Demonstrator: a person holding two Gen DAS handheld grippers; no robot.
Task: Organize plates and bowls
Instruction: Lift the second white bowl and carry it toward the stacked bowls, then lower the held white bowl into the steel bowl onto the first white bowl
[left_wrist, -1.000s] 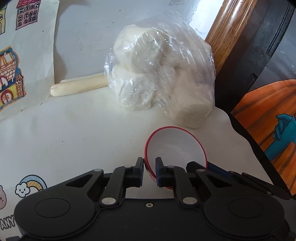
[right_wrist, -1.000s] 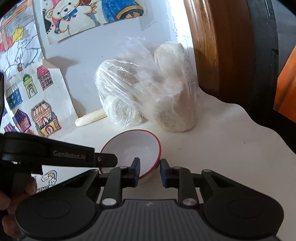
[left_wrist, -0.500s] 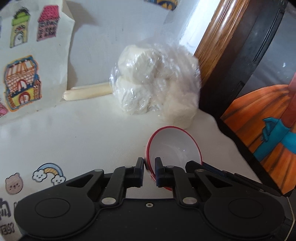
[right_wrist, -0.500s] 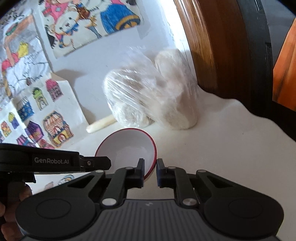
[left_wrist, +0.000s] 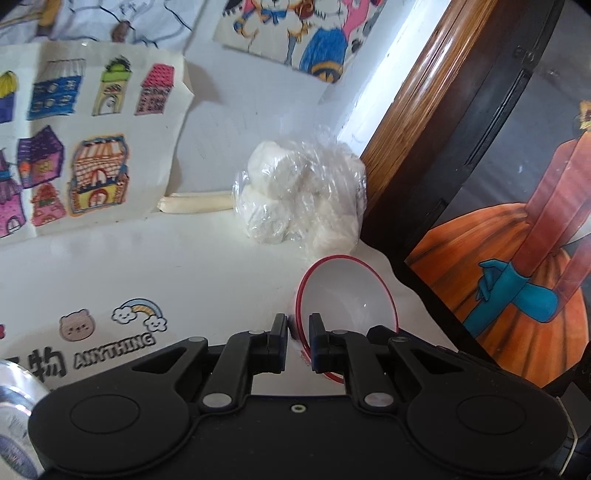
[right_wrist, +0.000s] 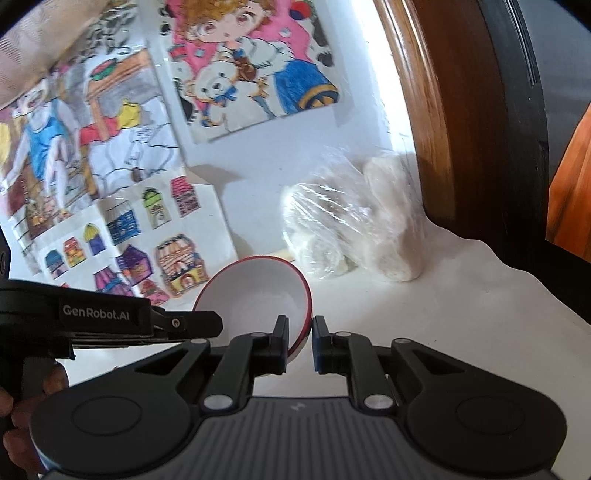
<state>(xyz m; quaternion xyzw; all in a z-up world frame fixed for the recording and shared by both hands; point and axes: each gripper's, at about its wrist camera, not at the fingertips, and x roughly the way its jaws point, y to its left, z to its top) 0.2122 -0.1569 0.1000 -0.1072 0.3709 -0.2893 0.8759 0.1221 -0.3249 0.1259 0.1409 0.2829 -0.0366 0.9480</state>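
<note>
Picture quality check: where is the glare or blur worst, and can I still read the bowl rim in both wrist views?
Left wrist: window glare washes out the wall strip beside the wooden frame; the bowl rim stays crisp. Right wrist: top-left drawings are motion-blurred, fisheye bends the frame, and the bowl's rim still reads clearly.

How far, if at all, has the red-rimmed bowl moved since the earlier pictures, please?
Yes. In both wrist views the bowl has drawn away from the plastic bag, which now looks smaller and farther, both grippers clamped on its rim.
</note>
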